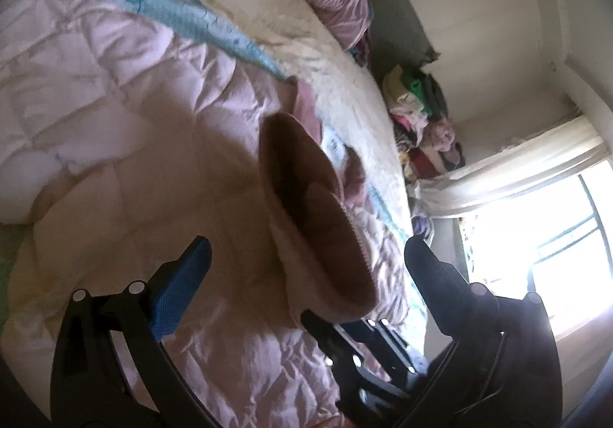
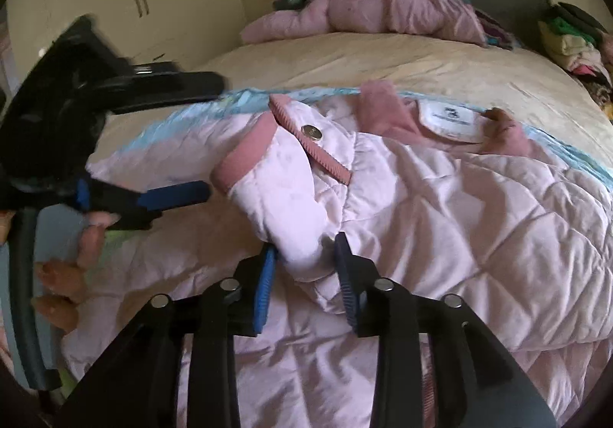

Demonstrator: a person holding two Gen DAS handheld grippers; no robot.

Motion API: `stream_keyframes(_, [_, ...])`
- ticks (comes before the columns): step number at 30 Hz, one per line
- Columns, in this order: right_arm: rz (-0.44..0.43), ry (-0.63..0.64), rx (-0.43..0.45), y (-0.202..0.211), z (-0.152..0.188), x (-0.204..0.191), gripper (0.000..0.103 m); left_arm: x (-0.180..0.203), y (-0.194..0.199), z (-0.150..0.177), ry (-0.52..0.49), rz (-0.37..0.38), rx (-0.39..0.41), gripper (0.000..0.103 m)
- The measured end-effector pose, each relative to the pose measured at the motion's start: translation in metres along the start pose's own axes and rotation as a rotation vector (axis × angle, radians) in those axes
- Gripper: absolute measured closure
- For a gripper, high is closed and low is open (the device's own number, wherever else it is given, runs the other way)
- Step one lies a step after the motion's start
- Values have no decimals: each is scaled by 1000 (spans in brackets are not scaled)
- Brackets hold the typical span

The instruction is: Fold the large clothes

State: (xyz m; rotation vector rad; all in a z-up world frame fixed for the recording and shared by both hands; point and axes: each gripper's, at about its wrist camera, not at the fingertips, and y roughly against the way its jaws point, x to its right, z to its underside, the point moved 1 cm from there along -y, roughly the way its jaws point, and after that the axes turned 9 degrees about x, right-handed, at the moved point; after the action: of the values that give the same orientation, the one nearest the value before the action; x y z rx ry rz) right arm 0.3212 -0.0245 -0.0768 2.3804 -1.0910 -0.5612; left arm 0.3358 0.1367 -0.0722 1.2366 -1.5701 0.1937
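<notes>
Daylight pours in, and the window (image 1: 544, 244) blows out white.
Glare washes the left wrist view's right side, a soft shadow pools on the pink quilted coat (image 1: 153, 167), fisheye bending darkens every corner, and motion blur smears the left gripper (image 2: 184, 137) in the right wrist view.

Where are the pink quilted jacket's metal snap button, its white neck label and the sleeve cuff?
Round metal snap button (image 2: 311, 131), right wrist view, its shiny face.
White rectangular neck label (image 2: 452, 118), right wrist view, label centre.
Pink quilted sleeve cuff (image 2: 302, 232), right wrist view, between the right gripper's jaws.
</notes>
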Motion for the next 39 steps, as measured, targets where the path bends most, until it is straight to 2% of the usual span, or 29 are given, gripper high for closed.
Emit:
stream_keyframes(2, [-29,-7,-15,-2,1,-3,54,-2,-12,4,-12,-28,-40,9])
stream_keyframes(3, [-49,-14,-28,-1,1,-4,43,-3,-18,7,-6,-28,-56,9])
stream_keyframes(7, [-61,-41,-51,12,-1,6,41,-6,-31,14,-29,-39,-79,9])
stream_keyframes(10, [-77,-103,-15,41,2,18,41,-2,-34,17,-72,-58,-64,10])
stream_keyframes(12, [-44,-130,19,67,6,28,41,4,-39,21,-140,-95,-45,24])
stream_keyframes(14, [-19,-148,35,83,9,39,41,11,-45,27,-257,-206,-26,69])
stream_keyframes(16, [36,-170,42,100,15,56,41,22,-45,30,-354,-244,9,90])
stream_keyframes(17, [69,-178,41,109,17,66,41,26,-41,28,-373,-243,22,93])
stream_keyframes(19, [144,-206,52,124,21,85,41,39,-25,21,-421,-231,88,93])
stream_keyframes(20, [168,-219,60,132,25,91,41,48,-14,17,-464,-241,139,93])
stream_keyframes(23, [295,-261,119,151,25,125,41,61,5,9,-555,-291,215,93])
stream_keyframes(25, [410,-288,127,152,23,148,41,49,2,6,-552,-329,198,93])
stream_keyframes(27, [485,-308,115,150,20,166,41,25,-8,5,-512,-369,144,92])
stream_keyframes(30, [468,-341,100,140,15,179,41,7,-19,7,-482,-410,94,91])
stream_keyframes(35, [465,-362,18,96,12,202,41,4,-19,8,-498,-445,81,89])
stream_keyframes(39, [506,-394,-65,72,23,227,41,-3,-23,9,-481,-455,59,85])
